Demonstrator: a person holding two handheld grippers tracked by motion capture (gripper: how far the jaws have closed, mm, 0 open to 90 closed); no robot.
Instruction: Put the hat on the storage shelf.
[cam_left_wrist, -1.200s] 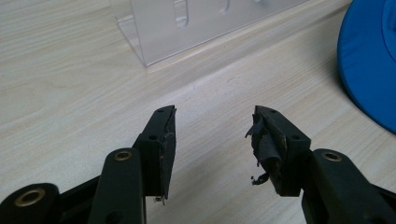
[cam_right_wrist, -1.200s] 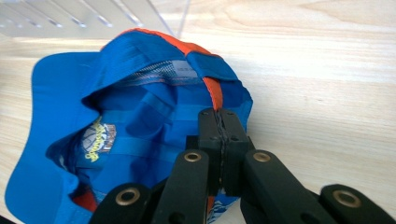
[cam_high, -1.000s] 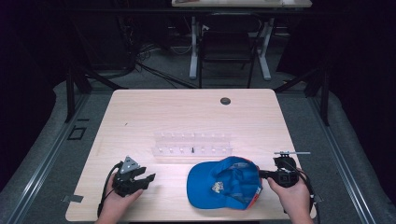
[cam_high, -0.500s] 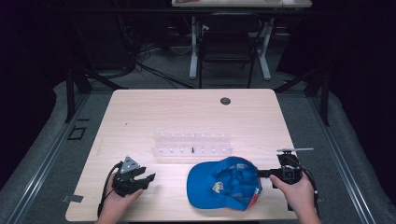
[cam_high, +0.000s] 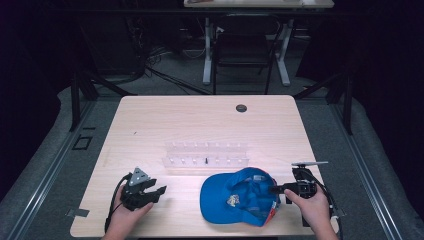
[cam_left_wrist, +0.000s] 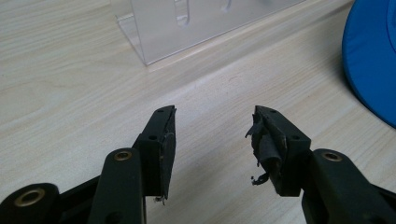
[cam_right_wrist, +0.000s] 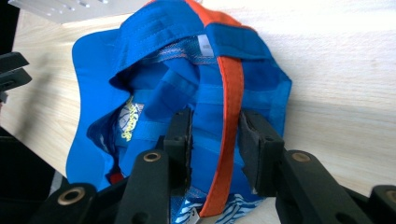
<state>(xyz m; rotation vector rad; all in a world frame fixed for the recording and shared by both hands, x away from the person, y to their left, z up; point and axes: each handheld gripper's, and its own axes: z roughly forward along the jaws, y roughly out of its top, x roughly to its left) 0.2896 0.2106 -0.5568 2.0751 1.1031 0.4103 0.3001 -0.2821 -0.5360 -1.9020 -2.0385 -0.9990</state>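
- Where the person's forearms enter at the table's near edge, each hand holds a black two-jaw gripper; the cap lies between them, nearer the right one.
- Left gripper (cam_high: 152, 192): rests near the front-left of the table (cam_high: 190, 120), jaws spread wide w/ nothing between them, only bare wood. Grey three-cornered plate on top. In the left gripper view one pad (cam_left_wrist: 266, 149) looks torn and frayed.
- Right gripper (cam_high: 276, 189): at the front-right, pointing left toward the cap. Jaws have just been opening and now stand wide. In the right gripper view they straddle the cap's back rim, orange strap running between them; can't tell whether the pads touch the fabric.
- Blue cap (cam_high: 240, 197): lies upside down on the wood near the front edge, right of centre, inside facing up. Brim points toward the left gripper, well apart from it. Orange trim and a yellow-white label show inside.
- Clear plastic rack (cam_high: 206, 154): just behind the cap, mid-table, long and low, w/ rows of small slots.
- Small dark round spot (cam_high: 241, 108): near the table's far edge, approx. centre-right.
- Beyond the table: dark floor, cables, white legs of another desk.
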